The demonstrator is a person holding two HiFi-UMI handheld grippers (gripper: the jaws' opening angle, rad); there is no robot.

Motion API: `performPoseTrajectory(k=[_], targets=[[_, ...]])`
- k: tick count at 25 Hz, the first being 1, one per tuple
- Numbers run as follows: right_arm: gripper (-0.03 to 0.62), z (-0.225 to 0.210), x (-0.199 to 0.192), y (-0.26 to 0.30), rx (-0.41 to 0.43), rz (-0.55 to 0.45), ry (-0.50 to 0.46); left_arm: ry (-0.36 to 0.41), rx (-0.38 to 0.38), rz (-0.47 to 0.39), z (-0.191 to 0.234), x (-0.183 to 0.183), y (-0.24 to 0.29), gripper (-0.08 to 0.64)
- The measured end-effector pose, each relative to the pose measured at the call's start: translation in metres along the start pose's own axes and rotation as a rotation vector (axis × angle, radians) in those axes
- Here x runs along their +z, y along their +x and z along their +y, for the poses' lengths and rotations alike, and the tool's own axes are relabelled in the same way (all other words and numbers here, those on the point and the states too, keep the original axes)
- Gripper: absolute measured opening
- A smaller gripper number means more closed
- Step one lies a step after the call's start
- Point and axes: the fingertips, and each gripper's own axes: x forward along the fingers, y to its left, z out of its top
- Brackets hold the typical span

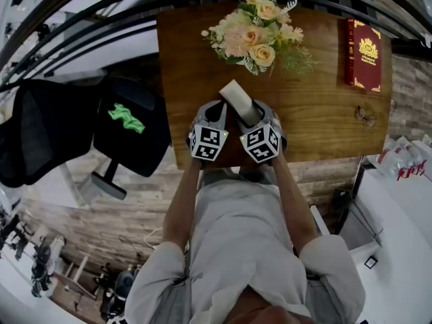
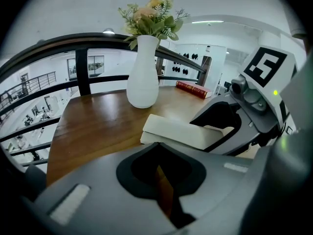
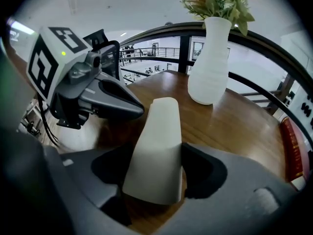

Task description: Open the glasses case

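Observation:
A cream glasses case point(image 1: 237, 100) lies shut on the wooden table point(image 1: 317, 113), pointing away from me toward the flowers. In the right gripper view the case point(image 3: 156, 146) runs lengthwise between the jaws of my right gripper point(image 3: 156, 182). These jaws stand wide, with dark gaps on both sides, so it is open. My left gripper point(image 1: 220, 111) is just left of the case. Its jaws point(image 3: 137, 110) meet in a closed beak with nothing in them. From the left gripper view point(image 2: 164, 177), the case point(image 2: 181, 131) lies ahead, its near end inside the right gripper point(image 2: 220, 126).
A white vase point(image 2: 143, 72) of flowers point(image 1: 256, 32) stands on the table beyond the case. A red book point(image 1: 363, 54) lies at the far right, with a small dark object point(image 1: 365, 117) nearer. A black railing runs behind the table. A black office chair point(image 1: 128, 127) stands at the left.

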Motion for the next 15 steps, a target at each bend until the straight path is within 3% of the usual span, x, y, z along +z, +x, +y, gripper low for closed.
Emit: performPoseTrajectory(k=[5,15], targets=[[0.322,-0.0012,0.0023,-0.0024,0.046,-0.022,0.030,0.005,-0.013,0.002,-0.0027,0.0022,0.0045,0.020],[0.325,-0.0009,0.0025,-0.0036,0.021,-0.008,0.019,0.004,-0.027,0.006,-0.0038,0.0027,0.0103,0.020]])
